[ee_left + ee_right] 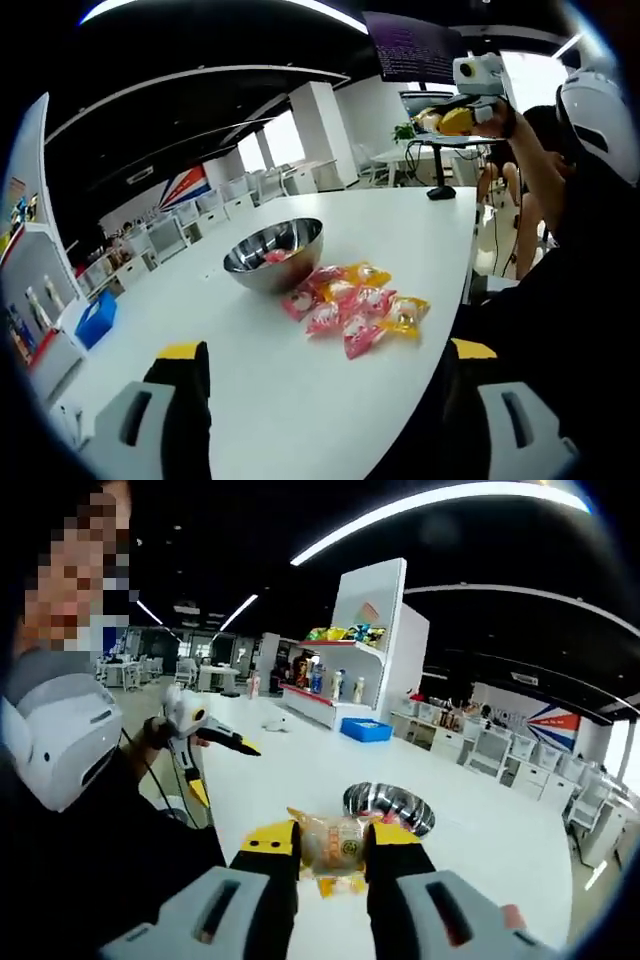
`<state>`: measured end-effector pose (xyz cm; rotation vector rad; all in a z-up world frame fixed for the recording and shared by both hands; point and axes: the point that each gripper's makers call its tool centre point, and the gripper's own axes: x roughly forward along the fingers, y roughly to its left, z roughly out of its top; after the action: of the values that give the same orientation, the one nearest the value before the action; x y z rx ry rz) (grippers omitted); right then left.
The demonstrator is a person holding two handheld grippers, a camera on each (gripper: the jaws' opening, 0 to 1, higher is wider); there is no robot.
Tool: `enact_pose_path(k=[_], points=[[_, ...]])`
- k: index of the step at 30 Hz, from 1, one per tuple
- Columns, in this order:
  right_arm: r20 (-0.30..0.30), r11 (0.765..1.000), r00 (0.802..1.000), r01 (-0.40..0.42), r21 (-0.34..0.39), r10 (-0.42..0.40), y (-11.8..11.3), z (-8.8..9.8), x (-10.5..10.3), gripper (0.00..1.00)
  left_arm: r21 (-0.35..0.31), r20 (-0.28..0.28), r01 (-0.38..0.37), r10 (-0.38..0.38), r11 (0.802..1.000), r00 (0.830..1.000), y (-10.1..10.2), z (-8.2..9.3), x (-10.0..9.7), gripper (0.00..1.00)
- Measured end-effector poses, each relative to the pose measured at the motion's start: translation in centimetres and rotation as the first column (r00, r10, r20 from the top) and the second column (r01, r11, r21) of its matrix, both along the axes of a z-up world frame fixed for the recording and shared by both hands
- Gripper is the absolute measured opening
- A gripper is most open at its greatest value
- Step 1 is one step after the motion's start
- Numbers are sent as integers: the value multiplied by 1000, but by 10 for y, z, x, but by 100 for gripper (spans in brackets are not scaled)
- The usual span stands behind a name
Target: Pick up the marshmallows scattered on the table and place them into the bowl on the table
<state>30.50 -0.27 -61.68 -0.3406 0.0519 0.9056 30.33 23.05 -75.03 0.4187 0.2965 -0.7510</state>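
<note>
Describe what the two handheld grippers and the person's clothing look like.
The left gripper and right gripper match: light grey moulded bodies with slotted openings, carrying black fingers capped in yellow at the tips. The left gripper seen from the right gripper view has a pale body with a yellow-edged black finger. The person wears a black sleeve.

The left gripper view looks from low over the white table point(300, 400) toward the metal bowl point(273, 253), while the right gripper view looks from higher up at the same bowl point(388, 807).

Bright ceiling strip lights point(440, 505) glare at 12 o'clock; window point(535, 75) blows out at 2 o'clock; fisheye edges bend, slightly soft.
</note>
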Motion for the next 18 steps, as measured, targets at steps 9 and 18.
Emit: enact_pose_path(k=[9,18], points=[[88,998,995,46,53,-50,13,55,97,21,16,-16,5,-5,1000,1000,-1,-8,0,95],[17,985,995,95,142,-99,44,22,203,22,17,-34,12,-12,1000,999,2,-14,0,94]])
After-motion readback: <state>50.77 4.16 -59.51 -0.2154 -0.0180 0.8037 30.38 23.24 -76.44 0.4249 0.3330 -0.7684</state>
